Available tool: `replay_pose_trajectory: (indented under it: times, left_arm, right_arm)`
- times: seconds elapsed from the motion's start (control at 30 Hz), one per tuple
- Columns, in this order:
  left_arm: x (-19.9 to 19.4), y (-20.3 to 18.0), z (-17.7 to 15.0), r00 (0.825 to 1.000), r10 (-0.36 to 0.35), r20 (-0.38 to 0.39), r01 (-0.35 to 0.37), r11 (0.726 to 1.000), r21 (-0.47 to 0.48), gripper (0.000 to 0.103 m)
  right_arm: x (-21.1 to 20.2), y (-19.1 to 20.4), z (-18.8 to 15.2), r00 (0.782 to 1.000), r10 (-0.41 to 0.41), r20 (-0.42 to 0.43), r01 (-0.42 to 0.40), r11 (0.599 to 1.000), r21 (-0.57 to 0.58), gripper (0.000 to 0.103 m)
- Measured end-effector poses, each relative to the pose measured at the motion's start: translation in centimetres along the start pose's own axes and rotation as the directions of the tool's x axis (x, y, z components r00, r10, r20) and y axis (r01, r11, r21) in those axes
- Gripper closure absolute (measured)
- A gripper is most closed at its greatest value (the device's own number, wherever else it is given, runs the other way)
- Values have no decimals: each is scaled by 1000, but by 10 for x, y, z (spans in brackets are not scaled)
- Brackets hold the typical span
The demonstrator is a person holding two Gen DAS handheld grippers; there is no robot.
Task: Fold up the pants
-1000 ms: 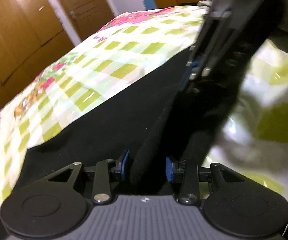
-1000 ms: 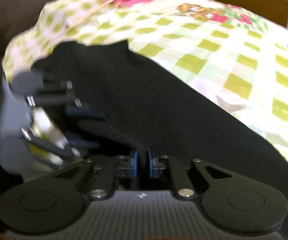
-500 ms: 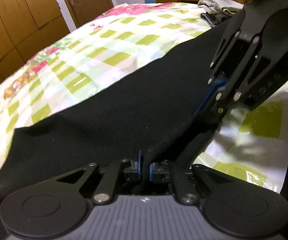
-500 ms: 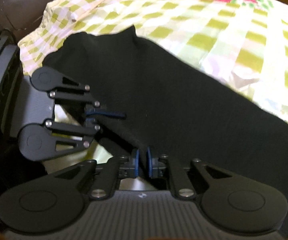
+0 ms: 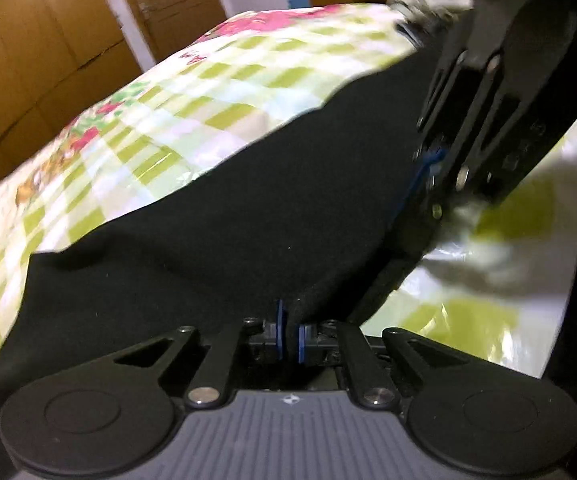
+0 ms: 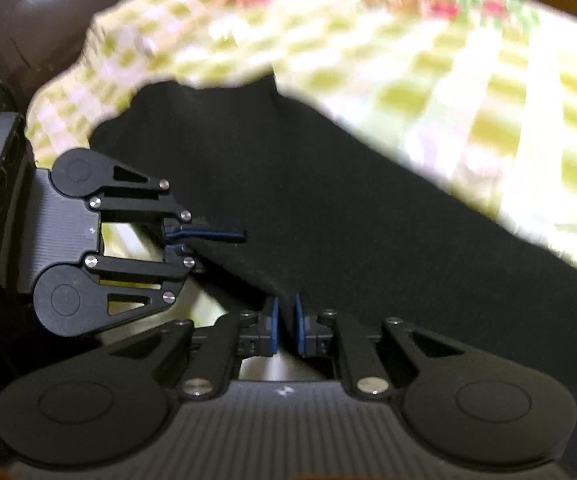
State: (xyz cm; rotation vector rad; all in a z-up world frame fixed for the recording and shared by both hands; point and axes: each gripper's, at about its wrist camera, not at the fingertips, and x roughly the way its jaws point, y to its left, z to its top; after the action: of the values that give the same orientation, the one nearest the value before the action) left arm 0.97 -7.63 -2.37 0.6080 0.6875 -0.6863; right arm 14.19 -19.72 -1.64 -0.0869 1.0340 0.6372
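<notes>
Left black hand-held gripper [image 5: 289,336] angled downward, blue pads pinched tight; right black hand-held gripper [image 6: 284,330] likewise clamped, close beside it.

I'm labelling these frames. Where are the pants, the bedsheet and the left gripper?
pants [image 5: 248,208], left wrist view, middle of the black cloth
bedsheet [image 5: 216,92], left wrist view, checked part
left gripper [image 5: 289,338], left wrist view, between the fingertips

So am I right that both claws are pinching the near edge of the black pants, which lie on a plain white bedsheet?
Not quite: the sheet is not plain white. The left wrist view shows a green-and-white checked bedsheet with pink flowers. The rest holds: the left claw and the right claw are each shut on the near edge of the black pants.
</notes>
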Motion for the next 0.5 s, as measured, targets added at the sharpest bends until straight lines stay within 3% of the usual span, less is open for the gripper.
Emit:
replay_pose_trajectory:
  times: [0.07, 0.13, 0.3, 0.4, 0.5]
  left_arm:
    - [-7, 8, 1, 1000, -13, 15, 14, 999, -39, 80]
    - [-17, 20, -1, 999, -18, 27, 20, 996, -84, 72]
    - [-57, 47, -22, 999, 17, 47, -9, 985, -173, 71]
    - [-77, 64, -42, 995, 102, 14, -97, 976, -194, 71]
    - [-91, 92, -72, 972, 228, -52, -234, 949, -211, 69]
  right_arm:
    - [21, -1, -9, 998, -1, -62, 1, 1000, 7, 93]
    - [19, 5, -5, 999, -6, -51, 6, 1000, -9, 88]
    - [-7, 22, 10, 999, -29, -34, 26, 997, -67, 83]
    - [-15, 42, 23, 1000, -27, -6, 26, 995, -97, 78]
    - [-8, 71, 40, 1000, 19, 7, -18, 986, -167, 73]
